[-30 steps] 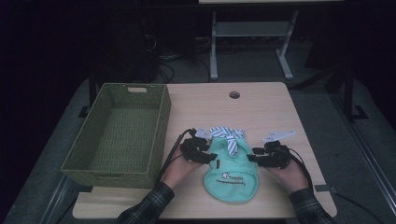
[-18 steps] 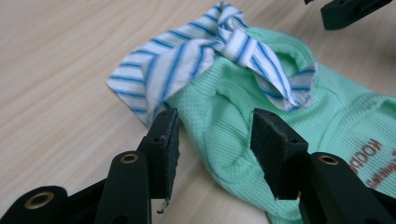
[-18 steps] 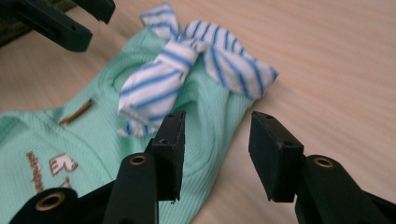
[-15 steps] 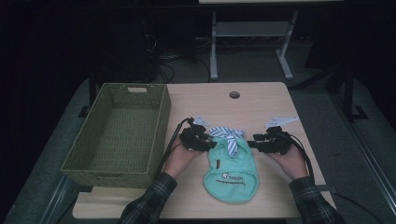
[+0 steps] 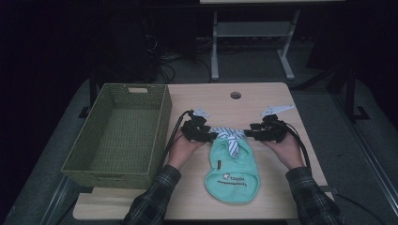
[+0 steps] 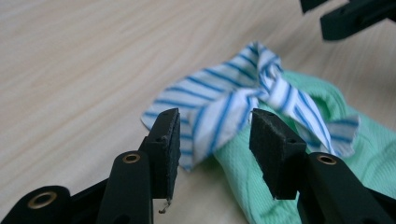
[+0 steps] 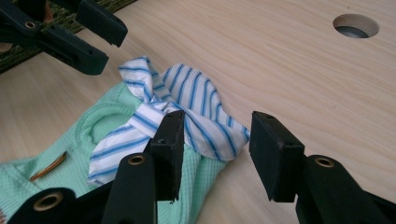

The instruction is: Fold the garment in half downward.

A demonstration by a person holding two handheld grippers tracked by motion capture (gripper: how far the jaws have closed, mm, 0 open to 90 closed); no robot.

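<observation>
1. Where a second ago both hands sat lower on the tabletop [image 5: 281,101], in the high view they are now farther from the person, up at the top end of the mint-green garment [image 5: 233,171]. The left tongs [image 5: 212,136] and right tongs [image 5: 248,133] face each other across its blue-striped bow [image 5: 228,136]. The garment lies flat near the tabletop's front edge, just right of the woven green basket [image 5: 117,136], which has not shifted.
2. In the left gripper view, the left tongs [image 6: 215,135] stand apart. The bow's striped end [image 6: 219,116] lies in the gap, beyond the pads, and neither pad presses on it. The other tongs' black tips show at the top right.
3. In the right gripper view, the right tongs [image 7: 217,140] are likewise apart. The bow's rounded loop [image 7: 205,112] lies between them and the cloth looks unclamped. The tabletop's round hole [image 7: 355,25] sits at the top right.
</observation>
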